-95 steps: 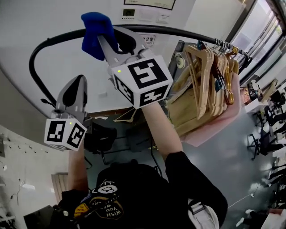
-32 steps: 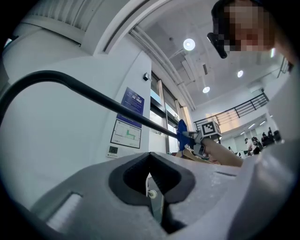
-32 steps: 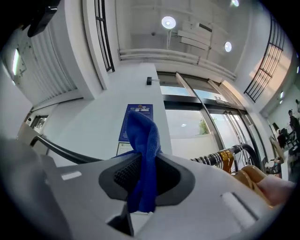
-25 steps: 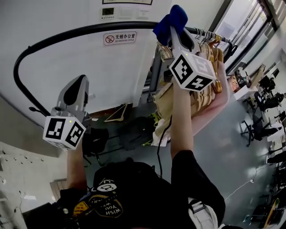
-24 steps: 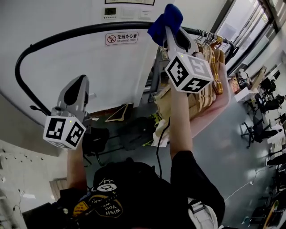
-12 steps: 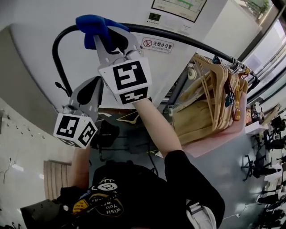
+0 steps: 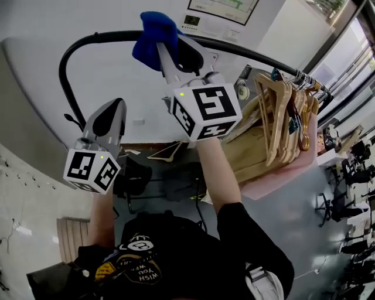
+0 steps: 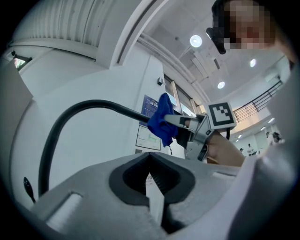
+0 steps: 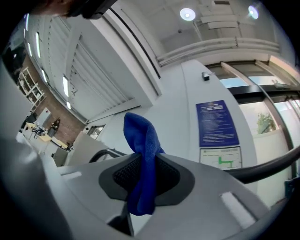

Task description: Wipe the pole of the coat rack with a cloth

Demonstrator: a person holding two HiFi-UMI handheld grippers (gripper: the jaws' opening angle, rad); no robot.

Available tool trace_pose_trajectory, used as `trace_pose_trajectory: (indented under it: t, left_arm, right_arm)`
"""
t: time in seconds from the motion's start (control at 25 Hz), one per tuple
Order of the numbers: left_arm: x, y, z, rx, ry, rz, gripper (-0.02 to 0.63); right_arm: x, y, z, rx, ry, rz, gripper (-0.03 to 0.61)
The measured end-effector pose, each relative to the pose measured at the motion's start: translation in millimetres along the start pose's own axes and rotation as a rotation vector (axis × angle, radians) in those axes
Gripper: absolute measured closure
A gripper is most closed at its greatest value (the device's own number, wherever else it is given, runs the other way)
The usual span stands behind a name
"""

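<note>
The black pole (image 7: 99, 38) of the coat rack curves up from the left and runs across the top of the head view. A blue cloth (image 7: 153, 32) is pressed against it, and my right gripper (image 7: 162, 45) is shut on that cloth from below. In the right gripper view the cloth (image 9: 143, 154) stands up between the closed jaws, with the pole (image 9: 262, 171) passing behind. My left gripper (image 7: 112, 108) is held lower left, shut and empty, clear of the pole. The left gripper view shows the pole (image 8: 93, 105), the cloth (image 8: 161, 119) and its own gripper (image 8: 151, 161).
Several wooden hangers (image 7: 287, 111) hang bunched on the pole's right part, over beige garments. A white wall with framed notices (image 7: 222, 9) is behind the pole. Below are a dark chair (image 7: 132, 176) and the floor. Desks and chairs stand at far right.
My right gripper has slid the cloth rightward along the pole, away from the left bend. The left gripper has stayed in about the same place.
</note>
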State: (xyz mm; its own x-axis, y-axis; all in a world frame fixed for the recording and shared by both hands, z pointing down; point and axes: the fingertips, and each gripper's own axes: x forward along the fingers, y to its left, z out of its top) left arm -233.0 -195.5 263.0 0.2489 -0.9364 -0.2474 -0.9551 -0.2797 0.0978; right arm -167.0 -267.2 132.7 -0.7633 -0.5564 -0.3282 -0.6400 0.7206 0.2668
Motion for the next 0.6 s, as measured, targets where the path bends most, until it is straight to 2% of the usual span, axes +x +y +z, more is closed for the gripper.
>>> trace_pose_trajectory:
  t: [0.16,0.28,0.36,0.44,0.6]
  left_arm:
    - [20.9,-29.6,-4.1,-0.046,-0.001,-0.089,0.614]
    - [35.6,-53.5,-11.0,-0.042,0.013,-0.153,0.614]
    - [43.6,-64.4,-13.7,-0.044,0.019,-0.18,0.614]
    - [50.5,-72.0,-14.5,-0.048,0.021,-0.194,0.614]
    - [59.4,-82.8,-17.7,-0.034,0.026,-0.218,0.614]
  right_arm:
    - [-70.0,-109.5,-2.1,0.111,-0.024,-0.181,0.503]
    - [-125.9,-190.8,-4.6,0.144,-0.029,-0.368,0.503]
    - [-154.5,-232.9,-4.2,0.156,-0.034,-0.461,0.503]
    - [-174.8,-264.1,-5.7,0.166,-0.031,-0.513,0.503]
    - [-193.2,-286.4,-13.5,0.218,-0.031,-0.511,0.503]
